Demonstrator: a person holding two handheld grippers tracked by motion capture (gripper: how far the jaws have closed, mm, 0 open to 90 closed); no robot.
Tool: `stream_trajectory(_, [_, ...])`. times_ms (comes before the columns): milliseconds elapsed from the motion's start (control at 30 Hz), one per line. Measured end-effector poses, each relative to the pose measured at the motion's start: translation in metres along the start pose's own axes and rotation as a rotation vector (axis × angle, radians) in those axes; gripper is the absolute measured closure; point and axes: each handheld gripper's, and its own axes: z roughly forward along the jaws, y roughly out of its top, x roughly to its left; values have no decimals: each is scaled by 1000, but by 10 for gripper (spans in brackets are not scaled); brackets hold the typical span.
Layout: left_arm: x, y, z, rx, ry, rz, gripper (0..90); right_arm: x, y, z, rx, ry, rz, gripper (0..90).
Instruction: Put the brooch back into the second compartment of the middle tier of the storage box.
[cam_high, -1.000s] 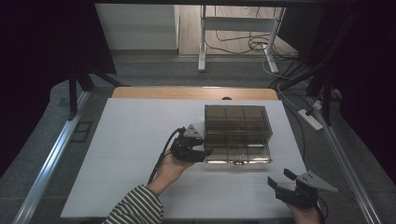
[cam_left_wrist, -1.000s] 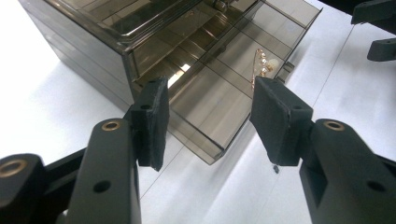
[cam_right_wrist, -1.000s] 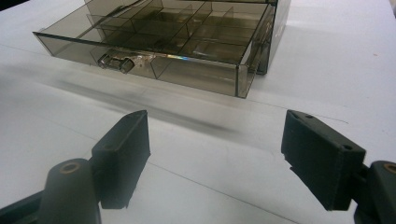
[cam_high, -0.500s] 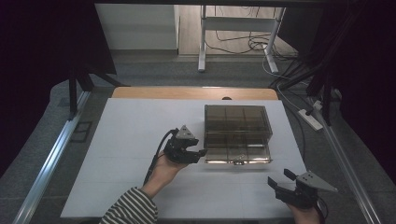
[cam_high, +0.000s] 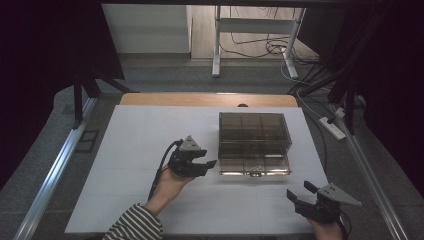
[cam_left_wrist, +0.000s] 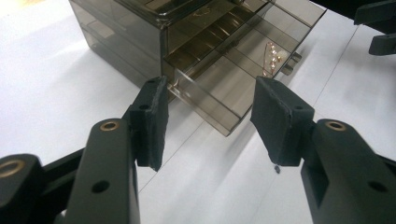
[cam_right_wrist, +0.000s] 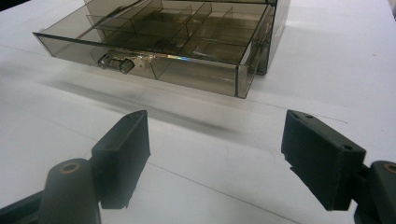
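Left gripper (cam_high: 209, 165) – jaws apart, empty – points level at the drawer box (cam_high: 254, 142).

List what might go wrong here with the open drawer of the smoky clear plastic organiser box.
1. The smoky clear plastic organiser box has its bottom drawer pulled out; a nudge from the open left gripper beside its corner could slide the light box on the smooth white table.
2. The small pearl-beaded piece of jewellery lying loose in the drawer may shift or jump out if the drawer is shoved.
3. The open right gripper might miss the drawer's small handle.
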Motion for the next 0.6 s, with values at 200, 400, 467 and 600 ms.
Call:
stream_trajectory(200, [4,-7,-6,-10,11,-14,467,0,0,0,0,-2,-1,236])
stream_trajectory(400, [8,-13,-12,-24,18,-24,464,0,0,1,3,2,1,234])
stream_trajectory(467, [9,-14,-14,-30,21,-25,464,0,0,0,1,2,3,234])
stream_trajectory(600, [10,-18,-18,-45,22,-37,463,0,0,0,-3,-1,5,234])
